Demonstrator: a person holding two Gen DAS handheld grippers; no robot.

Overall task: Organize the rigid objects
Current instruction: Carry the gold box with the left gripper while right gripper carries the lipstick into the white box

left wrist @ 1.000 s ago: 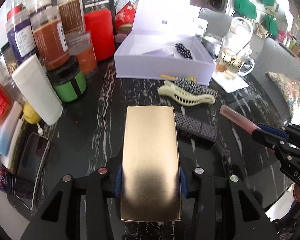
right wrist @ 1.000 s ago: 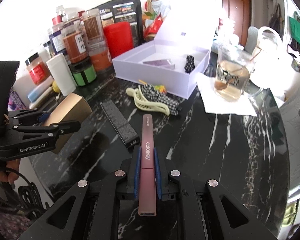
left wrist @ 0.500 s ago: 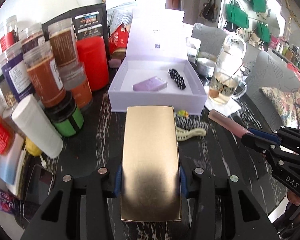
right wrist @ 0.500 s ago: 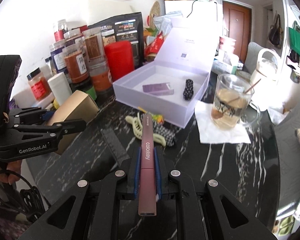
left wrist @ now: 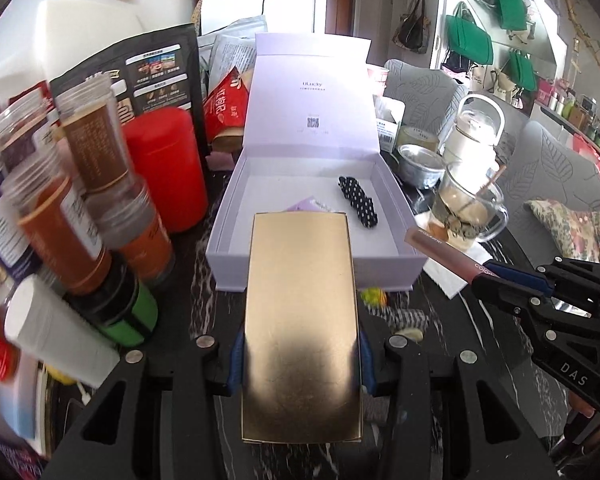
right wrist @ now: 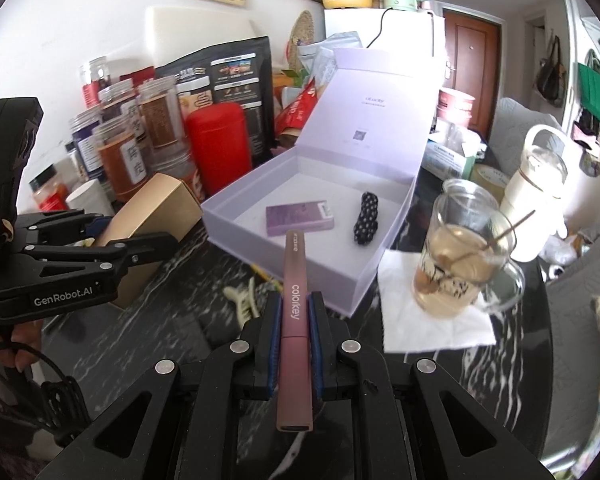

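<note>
The lavender box (left wrist: 312, 268) sits open on the dark marble table (right wrist: 480, 392), lid raised at the far side, and inside it lie a small purple packet (right wrist: 298, 219) near the middle and a black dotted hair clip (right wrist: 366, 218) to its right. Both tools carry something toward it. The left gripper (left wrist: 300, 356) pinches a gold box (left wrist: 300, 320) across its width, long axis pointing straight at the tray, its far end already over the near wall. The right gripper (right wrist: 294, 332) squeezes a slim pink cosmetic tube (right wrist: 294, 292) by its middle, long axis also aimed forward, tip over the near wall by the purple packet. The left load looks the nearer to going in, and the free floor on the tray's left seems the fitting spot. Jars (left wrist: 80, 216) crowd the left of the tray; a glass mug (right wrist: 460, 264) on a napkin stands just right of it, close to the right tool's path.
</note>
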